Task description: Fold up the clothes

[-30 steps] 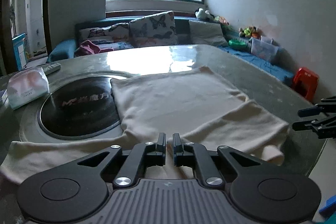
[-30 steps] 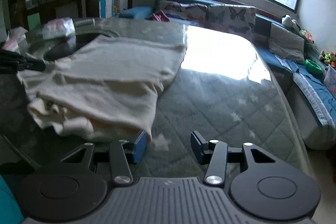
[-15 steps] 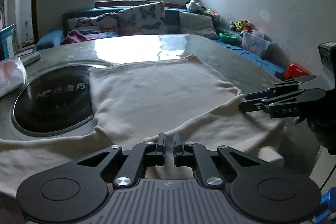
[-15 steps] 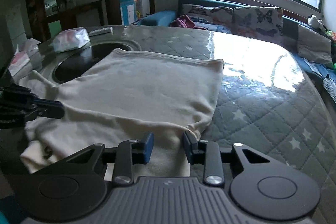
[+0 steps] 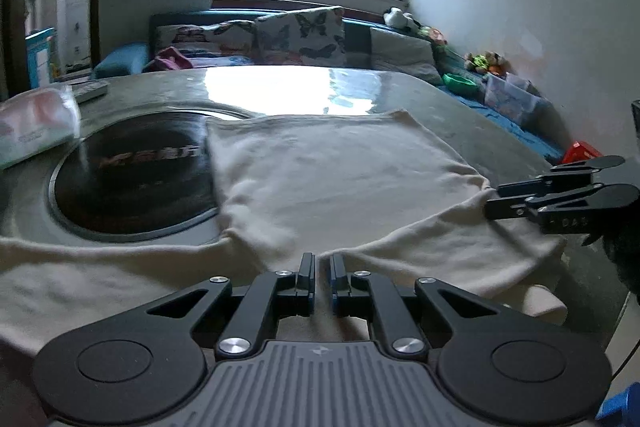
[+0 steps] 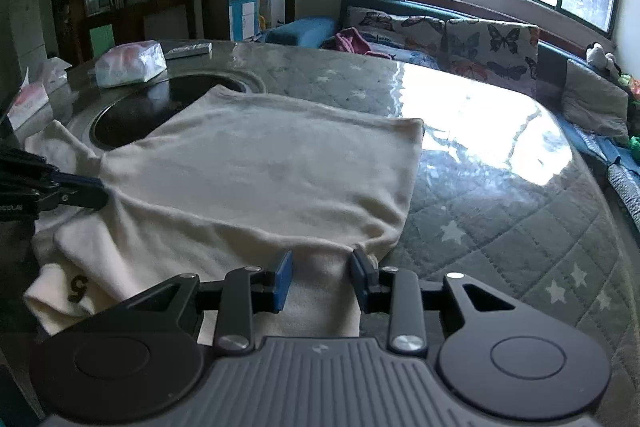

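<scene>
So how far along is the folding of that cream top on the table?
Early on. Done: the cream top lies spread flat on the table, one sleeve area doubled over near the edge. In hand: the left hand-held gripper is shut at the near hem, and the right hand-held gripper, whose jaws have just been closing, has cloth between its pads at the corner. Left: no full fold of the body is visible yet.

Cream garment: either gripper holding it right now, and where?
Left gripper is shut on the cream garment at its near edge. Right gripper straddles the garment's near right corner; a hold there cannot be told.
</scene>
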{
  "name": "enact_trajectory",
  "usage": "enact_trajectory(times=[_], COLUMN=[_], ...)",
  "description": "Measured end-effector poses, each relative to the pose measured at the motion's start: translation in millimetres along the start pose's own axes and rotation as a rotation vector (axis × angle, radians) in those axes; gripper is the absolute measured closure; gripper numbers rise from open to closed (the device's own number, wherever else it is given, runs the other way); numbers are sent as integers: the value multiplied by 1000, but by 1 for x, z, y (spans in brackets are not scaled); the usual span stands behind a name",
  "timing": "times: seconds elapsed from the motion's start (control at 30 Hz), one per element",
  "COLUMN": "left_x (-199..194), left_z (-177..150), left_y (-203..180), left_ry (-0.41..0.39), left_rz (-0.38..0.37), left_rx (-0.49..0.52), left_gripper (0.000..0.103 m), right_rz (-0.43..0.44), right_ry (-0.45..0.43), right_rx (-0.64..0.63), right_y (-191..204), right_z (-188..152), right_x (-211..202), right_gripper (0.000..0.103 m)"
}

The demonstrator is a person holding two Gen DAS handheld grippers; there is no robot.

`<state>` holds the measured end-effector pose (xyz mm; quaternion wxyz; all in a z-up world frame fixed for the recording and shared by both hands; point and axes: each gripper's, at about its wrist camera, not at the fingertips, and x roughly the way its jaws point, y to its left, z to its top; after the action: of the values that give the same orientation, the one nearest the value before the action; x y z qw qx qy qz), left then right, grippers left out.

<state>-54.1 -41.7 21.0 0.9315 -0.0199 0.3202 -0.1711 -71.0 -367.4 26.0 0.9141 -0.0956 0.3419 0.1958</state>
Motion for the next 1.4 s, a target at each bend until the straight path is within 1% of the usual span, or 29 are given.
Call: enact_trajectory(times=[0.07, 0.17, 0.3, 0.5, 0.67, 0.73, 0.77, 0.87, 0.97, 1.03, 1.17, 1.27, 1.3, 1.33, 1.4], left_x=[-8, -21, -41, -67, -77, -79, -81, -81, -80, -77, -71, -66, -65, -64, -65], left_z=[-1, -5, -11, -20, -26, -28, -29, -31, -31, -31, -30, -28, -27, -26, -24], left_y=[8, 25, 48, 87, 113, 121, 125, 135, 142, 146, 154, 157, 157, 159, 160], left_ry=[-12, -29, -52, -85, -98, -102, -105, -106, -108, -103, -94, -97, -97, -98, -109], left_rz=[27, 82, 164, 301, 397, 434, 453, 504, 544, 559, 563, 568, 576, 575, 558], left_rx=[-26, -77, -140, -241, -321, -348, -361, -399, -415, -428, -459, -454, -453, -460, -479], left_gripper=[93, 87, 78, 72, 69, 64, 63, 63, 63, 65, 66, 75, 85, 92, 97], right_rz=[13, 66, 148, 207, 255, 268, 274, 278, 282, 278, 268, 260, 258, 255, 249], right_ry=[-10, -3, 16, 28, 23, 18, 15, 20, 13, 5, -9, -15, -17, -19, -24], right_rx=[-24, -63, -149, -251, -322, -335, -340, -341, -331, -329, -321, -309, -302, -292, -272], right_y=[7, 24, 58, 101, 129, 134, 137, 140, 138, 137, 132, 128, 126, 123, 118], right_z=[4, 8, 11, 12, 15, 16, 17, 17, 21, 23, 25, 25, 25, 25, 25], right_x=[-5, -4, 5, 14, 12, 11, 10, 13, 9, 7, 0, -5, -6, -8, -11], right_gripper=[71, 71, 71, 72, 71, 71, 71, 71, 71, 71, 71, 71, 71, 71, 71])
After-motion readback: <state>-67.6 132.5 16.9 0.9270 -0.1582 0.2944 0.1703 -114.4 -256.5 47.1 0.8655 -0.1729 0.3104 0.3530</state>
